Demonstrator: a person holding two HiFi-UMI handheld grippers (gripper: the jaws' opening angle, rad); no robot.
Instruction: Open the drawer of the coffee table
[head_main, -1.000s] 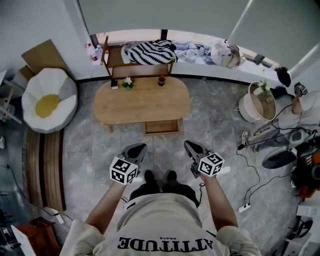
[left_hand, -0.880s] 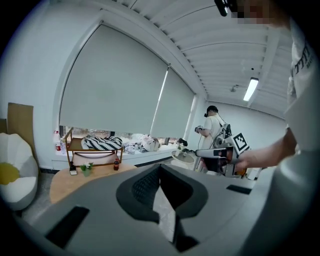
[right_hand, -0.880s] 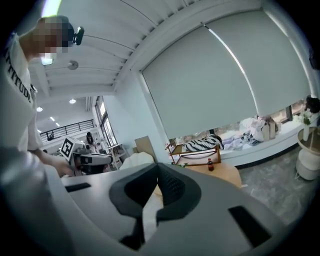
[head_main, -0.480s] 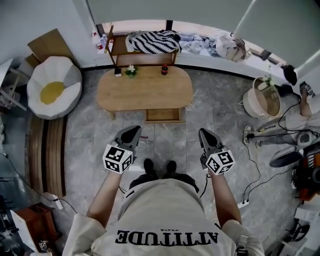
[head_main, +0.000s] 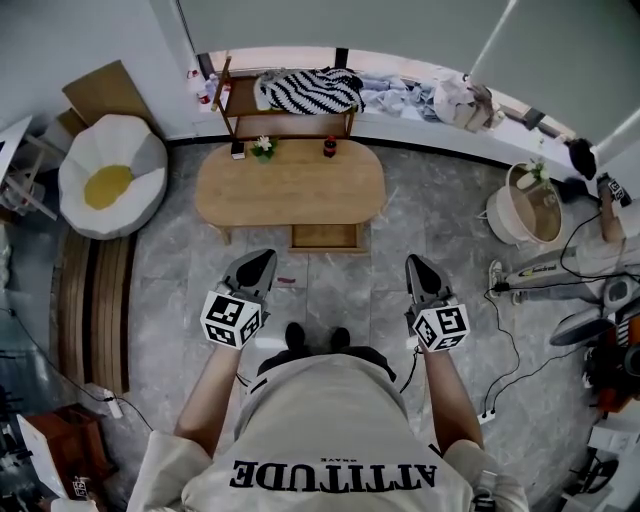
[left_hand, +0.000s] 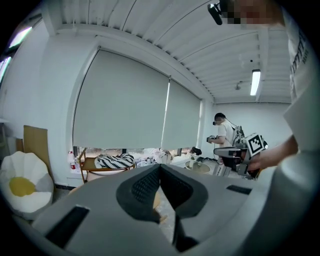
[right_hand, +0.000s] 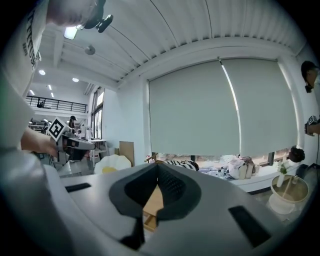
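The coffee table (head_main: 290, 185) sits in the upper middle of my head view. Its drawer (head_main: 325, 236) juts out from the edge nearest me, just as it did a second ago, so I judge the pull already made. What has changed is the grippers. The left gripper (head_main: 262, 262), left of centre, and the right gripper (head_main: 415, 266), right of centre, have spread wider apart and tipped up, both well apart from the table. Each gripper view shows its jaws pressed together with nothing between them. I read this as backing off, with no further reach needed. A small reddish thing (head_main: 286, 281) lies on the floor just beside the left gripper.
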